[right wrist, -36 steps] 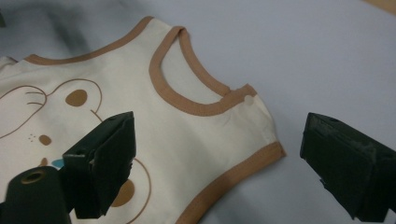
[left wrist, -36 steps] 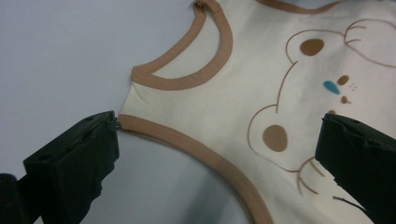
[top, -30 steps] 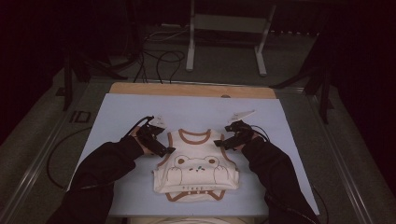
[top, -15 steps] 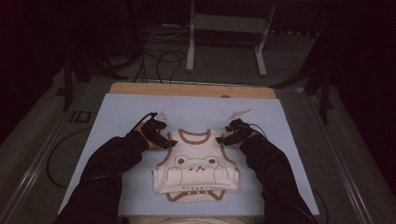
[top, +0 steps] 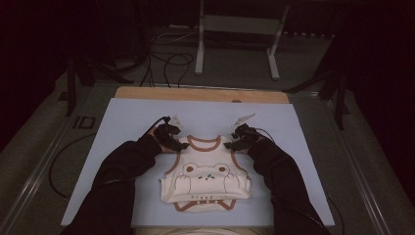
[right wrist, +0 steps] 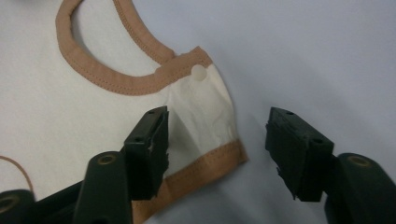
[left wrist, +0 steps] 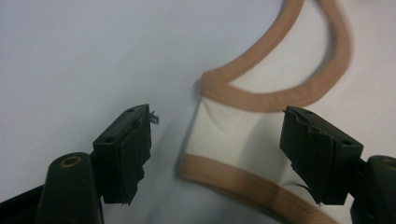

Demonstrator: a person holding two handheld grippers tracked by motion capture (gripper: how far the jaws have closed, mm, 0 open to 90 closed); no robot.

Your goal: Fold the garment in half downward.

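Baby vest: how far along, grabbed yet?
Done: baby vest lies flat, face up on the blue mat. In hand: left gripper and right gripper straddle the shoulder straps, jaws just closing, pads not yet pressing. Left: pinch both straps; any lift or fold.

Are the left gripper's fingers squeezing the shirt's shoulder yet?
Apart. In the left gripper view the fingers stand on either side of the shirt's shoulder strap, with gaps showing between each pad and the cloth. The jaws have just been closing.
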